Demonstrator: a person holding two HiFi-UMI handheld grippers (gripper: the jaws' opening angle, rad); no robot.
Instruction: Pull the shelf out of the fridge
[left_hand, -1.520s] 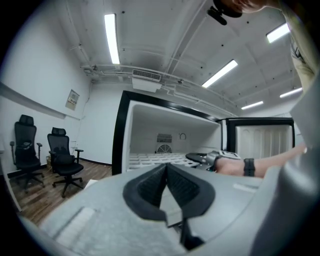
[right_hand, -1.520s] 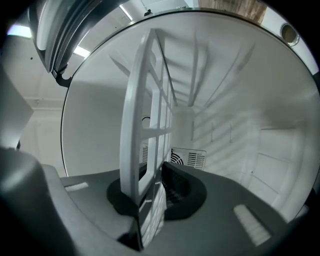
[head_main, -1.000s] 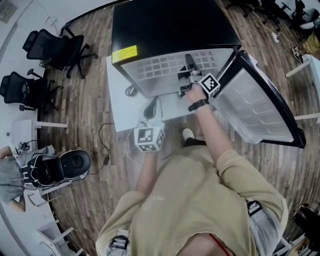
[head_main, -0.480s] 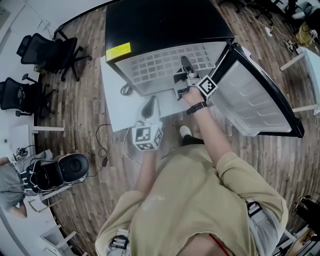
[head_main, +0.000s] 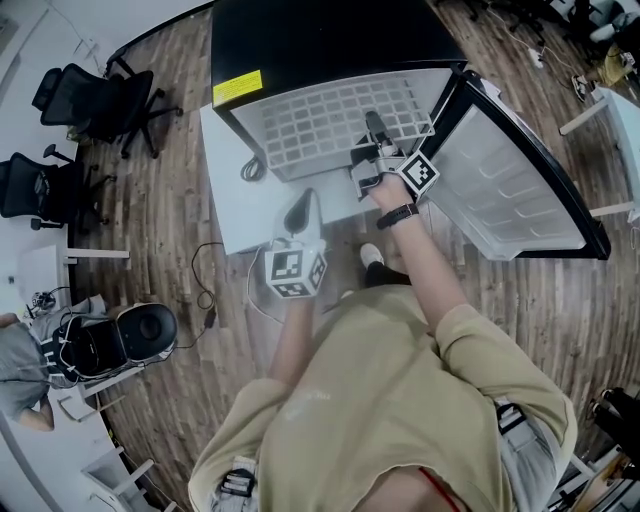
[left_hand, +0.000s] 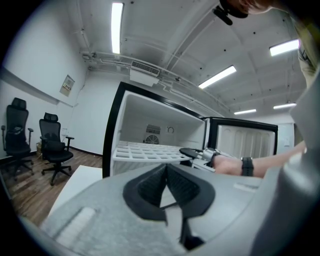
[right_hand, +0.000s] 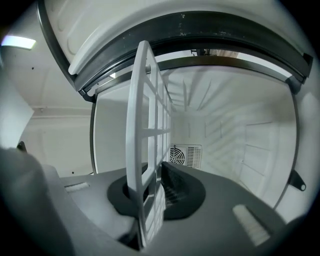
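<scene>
The white grid shelf (head_main: 330, 120) sticks partway out of the black fridge (head_main: 330, 35), whose door (head_main: 520, 185) stands open at the right. My right gripper (head_main: 374, 130) is shut on the shelf's front edge at its right part. In the right gripper view the shelf (right_hand: 142, 140) runs edge-on between the two pads of the right gripper (right_hand: 152, 187), which pinch it. My left gripper (head_main: 297, 214) is shut and empty, held apart in front of the fridge over the white platform. The left gripper view shows the left gripper (left_hand: 166, 172), the shelf (left_hand: 147, 151) and the right gripper (left_hand: 197, 152) beyond.
The fridge stands on a white platform (head_main: 245, 205) on a wooden floor. Office chairs (head_main: 95, 100) stand at the left, with a cable (head_main: 205, 290) on the floor nearby. A fan vent (right_hand: 179, 155) sits in the fridge's back wall. A person's foot (head_main: 372, 262) is below the platform.
The shelf has slid farther out of the fridge, with my right gripper still clamped on its front edge. More grid rows show now. The left gripper has barely shifted.
</scene>
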